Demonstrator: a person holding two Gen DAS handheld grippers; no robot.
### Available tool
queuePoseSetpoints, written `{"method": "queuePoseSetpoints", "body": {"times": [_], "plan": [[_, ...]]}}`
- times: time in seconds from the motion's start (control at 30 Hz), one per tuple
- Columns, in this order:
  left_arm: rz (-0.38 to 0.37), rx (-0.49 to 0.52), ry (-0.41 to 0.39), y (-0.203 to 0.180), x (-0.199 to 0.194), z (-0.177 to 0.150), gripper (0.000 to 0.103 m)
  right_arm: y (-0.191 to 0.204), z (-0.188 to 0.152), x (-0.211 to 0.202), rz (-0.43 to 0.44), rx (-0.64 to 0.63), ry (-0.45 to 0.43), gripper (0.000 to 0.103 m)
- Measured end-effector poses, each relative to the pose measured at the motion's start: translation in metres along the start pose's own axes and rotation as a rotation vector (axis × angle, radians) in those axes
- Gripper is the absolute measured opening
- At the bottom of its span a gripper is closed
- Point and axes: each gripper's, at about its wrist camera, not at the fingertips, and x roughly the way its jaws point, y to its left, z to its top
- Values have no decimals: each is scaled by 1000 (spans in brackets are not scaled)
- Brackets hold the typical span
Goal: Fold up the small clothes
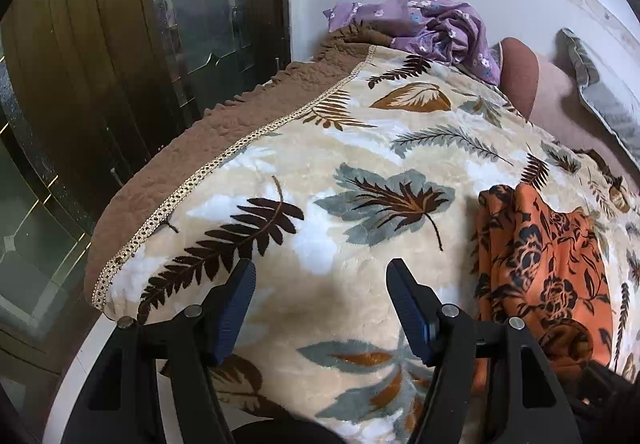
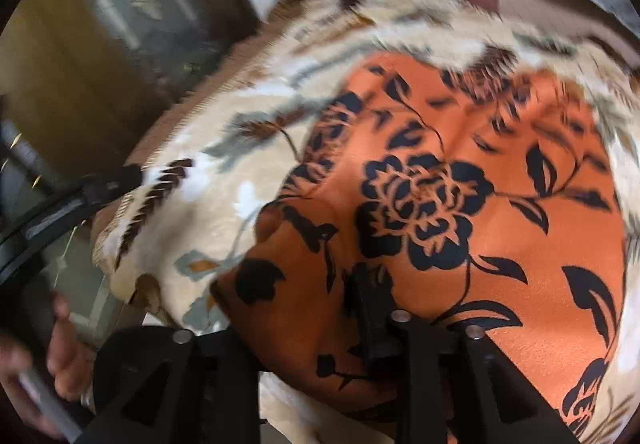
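An orange garment with black flowers [image 1: 548, 264] lies flattened on the leaf-patterned blanket [image 1: 360, 148], to the right of my left gripper [image 1: 320, 272]. That gripper hovers over bare blanket, open, with nothing between its fingers. In the blurred right wrist view the orange garment [image 2: 460, 184] fills the middle. My right gripper [image 2: 300, 308] sits at its near edge with the jaws apart. A fold of the cloth lies between them and hides the left finger; the right finger [image 2: 366, 284] rests on top of the fabric.
A crumpled purple floral cloth [image 1: 420, 28] lies at the far end of the bed, beside a brown cushion [image 1: 518, 72] and a grey pillow [image 1: 600, 92]. The blanket's brown border [image 1: 168, 172] drops off on the left toward a dark glass-panelled door [image 1: 120, 64]. A person's hand [image 2: 60, 356] shows lower left.
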Motion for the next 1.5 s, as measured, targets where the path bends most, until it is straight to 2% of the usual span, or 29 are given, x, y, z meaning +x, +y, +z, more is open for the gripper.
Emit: {"method": "queuePoseSetpoints", "body": {"times": [0.03,0.07,0.2,0.27,0.33,0.4,0.43,0.5,0.57,0.63,0.73,0.83,0.9,0.97,1.1,1.17,1.23,1.33,1.43,1.5], "plan": [[-7,6,1,-4,0,1,69,-3,-3,-8,99,7,13,77],[-16,9,1,-7,-1,2,69,-8,-6,-16,156,22,16,85],[-79,62,-18,-34,-14,5,69,-29,-22,-55,330,25,38,84],[-107,111,-31,-53,-20,3,69,-51,-32,-87,378,35,-50,84],[-150,159,-27,-75,-23,-1,69,-71,-32,-111,361,70,-124,83],[-154,196,-13,-92,-17,-7,69,-97,-25,-117,234,103,-156,75],[-136,216,-1,-100,-10,-11,69,-106,-21,-114,192,126,-152,68],[-81,257,68,-114,15,-24,69,-127,-16,-100,154,180,-145,62],[-43,264,112,-116,34,-33,69,-137,-8,-81,122,189,-103,48],[-33,267,90,-112,40,-44,70,-141,-3,-50,81,191,-24,36],[-29,297,74,-114,39,-45,71,-138,16,-50,68,159,-2,36],[-30,297,67,-116,39,-46,71,-129,48,-61,77,131,-57,37],[-34,280,61,-114,40,-47,71,-125,71,-54,68,137,-63,38],[-40,267,55,-111,41,-48,72,-119,102,-30,57,117,-49,39],[-41,262,47,-110,42,-49,72,-100,148,43,95,121,92,39],[-28,273,36,-112,42,-50,75,-95,151,73,53,100,140,39],[-10,274,31,-112,43,-50,78,-98,148,105,20,134,220,40],[-29,252,38,-108,43,-48,78,-100,148,88,40,131,177,40],[-27,246,38,-108,43,-48,79,-111,134,34,76,160,106,40],[-19,249,32,-109,42,-49,79,-109,121,0,53,128,74,40]]}}
